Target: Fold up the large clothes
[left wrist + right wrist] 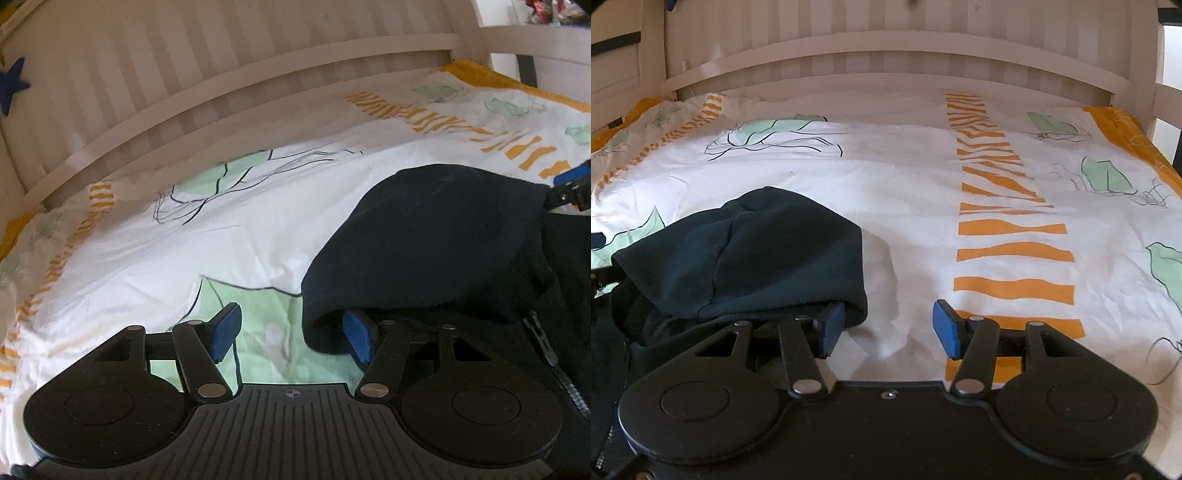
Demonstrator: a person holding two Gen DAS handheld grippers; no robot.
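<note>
Evidently the work stands at the very start of a fold, with both grippers set at the hood end of a dark navy zip hoodie point(424, 236) that lies on a white duvet point(236, 236) printed with green shapes and orange stripes, a pale slatted bed rail point(236, 85) at the far side. On the left, the left gripper point(291, 334) hangs low over the bedding with its jaws spread wide and holding nothing; its left blue pad point(226, 332) is over bare duvet, while the right pad sits just under the near edge of the hood point(424, 236), touching or very nearly touching the cloth. The hoodie's body runs off to the right and near side of that view, where its zipper point(541, 338) shows. Further right, the right gripper point(890, 328) is likewise wide open and empty: its left pad is tucked at the hood's point(757, 251) near right edge, and its right pad point(947, 330) stands over the orange stripes point(1012, 251), clear of the garment. I judge that the step in hand is positioning for a grasp on the hood's two sides. The next move calls for each gripper to slide inward until cloth lies between its pads, then to close firmly on a single edge of the hood, not on the duvet beneath, before any lifting or folding over the body.
</note>
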